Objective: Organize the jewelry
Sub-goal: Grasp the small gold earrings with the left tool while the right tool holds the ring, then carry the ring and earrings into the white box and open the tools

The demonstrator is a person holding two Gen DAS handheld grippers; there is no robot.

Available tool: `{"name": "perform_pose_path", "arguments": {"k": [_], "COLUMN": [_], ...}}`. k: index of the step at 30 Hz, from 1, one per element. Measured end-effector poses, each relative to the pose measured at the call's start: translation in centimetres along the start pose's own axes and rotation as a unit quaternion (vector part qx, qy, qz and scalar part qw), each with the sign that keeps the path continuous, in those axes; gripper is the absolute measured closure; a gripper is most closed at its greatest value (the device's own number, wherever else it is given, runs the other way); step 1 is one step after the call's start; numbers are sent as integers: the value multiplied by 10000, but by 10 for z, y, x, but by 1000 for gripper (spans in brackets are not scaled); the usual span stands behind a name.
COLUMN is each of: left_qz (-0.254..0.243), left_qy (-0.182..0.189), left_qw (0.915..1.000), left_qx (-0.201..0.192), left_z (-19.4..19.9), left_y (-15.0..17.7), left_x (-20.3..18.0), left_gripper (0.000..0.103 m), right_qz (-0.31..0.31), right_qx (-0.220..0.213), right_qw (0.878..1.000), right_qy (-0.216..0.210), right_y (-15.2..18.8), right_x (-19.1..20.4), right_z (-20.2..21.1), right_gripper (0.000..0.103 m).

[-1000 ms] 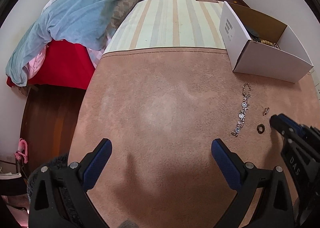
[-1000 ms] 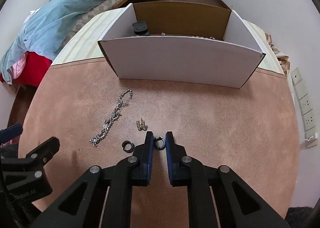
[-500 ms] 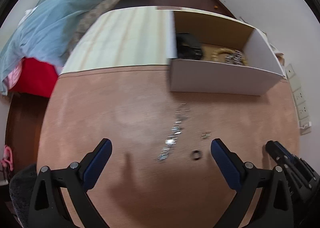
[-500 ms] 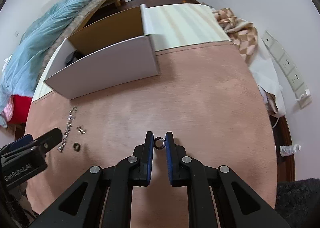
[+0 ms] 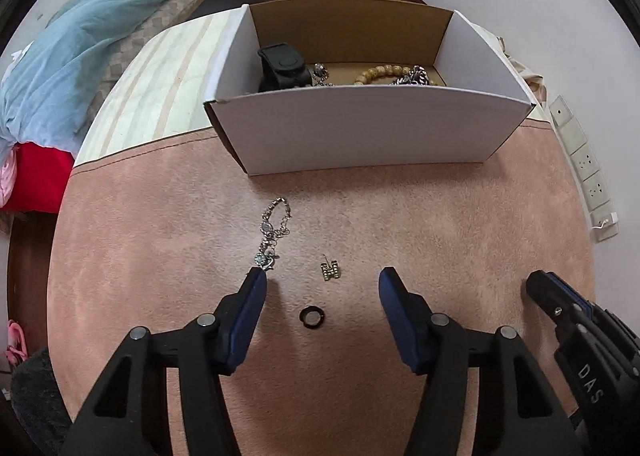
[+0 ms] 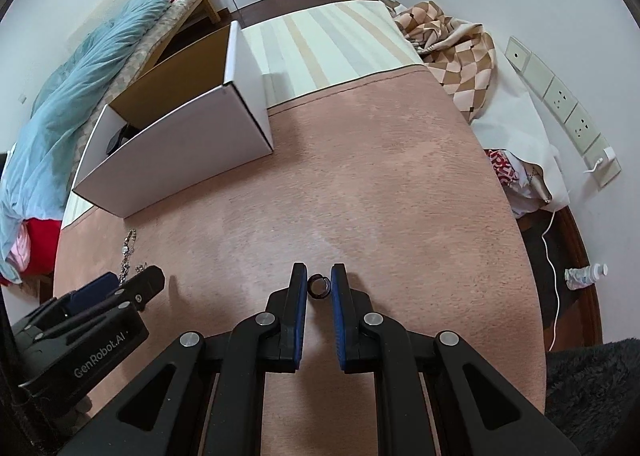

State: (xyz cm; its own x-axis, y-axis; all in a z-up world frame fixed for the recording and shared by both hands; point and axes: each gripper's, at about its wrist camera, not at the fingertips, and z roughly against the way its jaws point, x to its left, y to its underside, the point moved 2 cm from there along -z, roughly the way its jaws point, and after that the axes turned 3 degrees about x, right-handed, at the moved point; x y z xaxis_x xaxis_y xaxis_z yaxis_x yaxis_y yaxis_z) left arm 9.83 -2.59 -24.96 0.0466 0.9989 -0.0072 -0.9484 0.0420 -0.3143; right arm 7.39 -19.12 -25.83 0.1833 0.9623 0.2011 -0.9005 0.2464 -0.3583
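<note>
My left gripper [image 5: 322,282] is open above the pink mat, its fingers either side of a black ring [image 5: 312,316]. A gold H-shaped earring [image 5: 330,270] and a silver chain bracelet [image 5: 272,234] lie just beyond. The white cardboard box [image 5: 360,132] behind holds a black case, a beaded bracelet and a silver chain. My right gripper [image 6: 319,283] is shut on a second black ring [image 6: 319,287], held above the mat right of the box [image 6: 180,152]. It shows at the left wrist view's right edge [image 5: 560,308].
A bed with a blue duvet [image 5: 80,40] lies at the left. A striped mat [image 6: 332,40] sits behind the box. A checkered cloth [image 6: 448,52] and wall sockets [image 6: 560,104] are at the right. A white cable [image 6: 552,256] and a bottle [image 6: 584,276] lie on the wooden floor.
My right gripper lifted the black ring off the mat and swung right. My left gripper moved right and forward over the remaining ring, earring and bracelet.
</note>
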Motion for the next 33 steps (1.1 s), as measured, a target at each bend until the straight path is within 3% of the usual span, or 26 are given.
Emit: {"name": "perform_pose_path", "arguments": {"k": [2, 10, 13, 24, 28, 33], "left_qz": [-27, -61, -80, -51, -28, -51], "left_qy": [32, 128, 184, 386, 537, 817], "left_qw": [10000, 9999, 9998, 9986, 9971, 9934], "left_qx": [18, -46, -89, -359, -534, -797], "left_z": [-3, -5, -5, 13, 36, 75], "left_y": [0, -3, -4, -5, -13, -37], "left_x": [-1, 0, 2, 3, 7, 9], "left_gripper": [67, 80, 96, 97, 97, 97], "right_qz": [-9, -79, -84, -81, -57, 222], "right_qx": [5, 21, 18, -120, -232, -562], "right_qw": [10000, 10000, 9999, 9999, 9995, 9964], "right_qy": [21, 38, 54, -53, -224, -587], "right_y": [0, 0, 0, -3, -10, -43], "right_x": [-2, -3, -3, 0, 5, 28], "right_z": [-1, -2, -2, 13, 29, 63], "right_gripper": [90, 90, 90, 90, 90, 90]}}
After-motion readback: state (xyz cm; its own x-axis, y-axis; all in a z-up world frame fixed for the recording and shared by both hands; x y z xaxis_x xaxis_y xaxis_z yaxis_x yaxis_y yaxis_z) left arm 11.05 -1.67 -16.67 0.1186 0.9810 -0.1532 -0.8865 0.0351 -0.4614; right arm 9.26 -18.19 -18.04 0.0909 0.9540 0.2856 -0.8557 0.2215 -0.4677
